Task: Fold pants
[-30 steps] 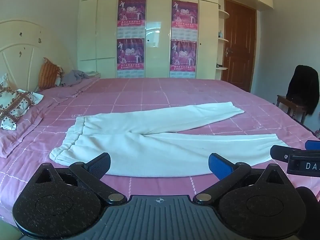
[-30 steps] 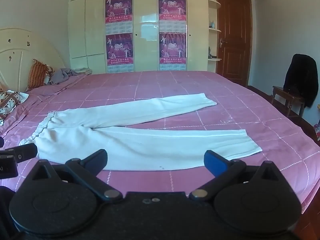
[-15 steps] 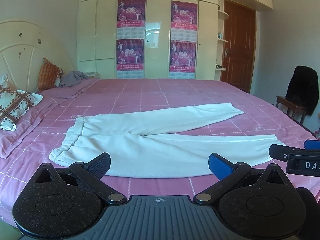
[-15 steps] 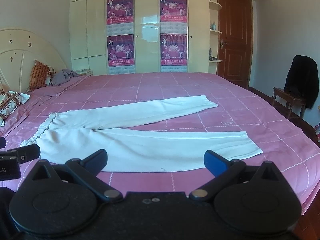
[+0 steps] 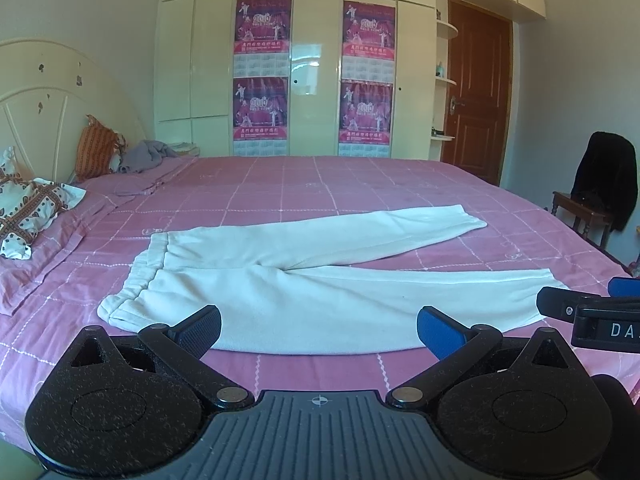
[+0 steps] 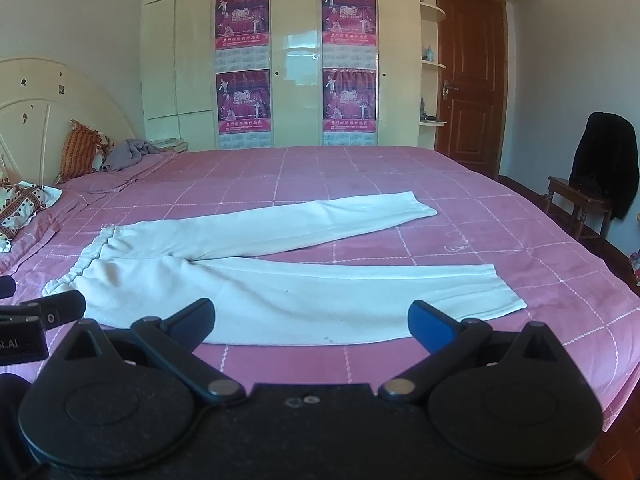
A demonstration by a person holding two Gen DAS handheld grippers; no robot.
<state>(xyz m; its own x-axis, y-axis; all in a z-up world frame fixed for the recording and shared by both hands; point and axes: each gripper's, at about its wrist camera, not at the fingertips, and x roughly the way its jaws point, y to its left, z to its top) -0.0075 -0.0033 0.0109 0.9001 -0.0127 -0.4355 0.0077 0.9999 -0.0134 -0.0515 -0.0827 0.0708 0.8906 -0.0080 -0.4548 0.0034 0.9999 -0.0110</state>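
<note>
White pants (image 5: 304,280) (image 6: 256,280) lie flat on the pink bed, waistband to the left, both legs spread apart in a V toward the right. My left gripper (image 5: 318,330) hovers open over the near edge of the lower leg, nothing between its fingers. My right gripper (image 6: 310,320) is open too, just short of the same near edge, closer to the lower leg's hem (image 6: 500,288). In the left wrist view the right gripper (image 5: 576,312) shows at the right edge; the left gripper (image 6: 44,312) shows at the left edge of the right wrist view.
The pink checked bedspread (image 5: 360,184) covers a wide bed. Pillows (image 5: 32,208) and a grey garment (image 5: 148,154) lie by the headboard at left. A chair with a black jacket (image 5: 604,188) stands at the right; wardrobe and door behind.
Both views have shifted only slightly; the pants sit a little lower in the frames. Both grippers remain open and the pants have not moved.
</note>
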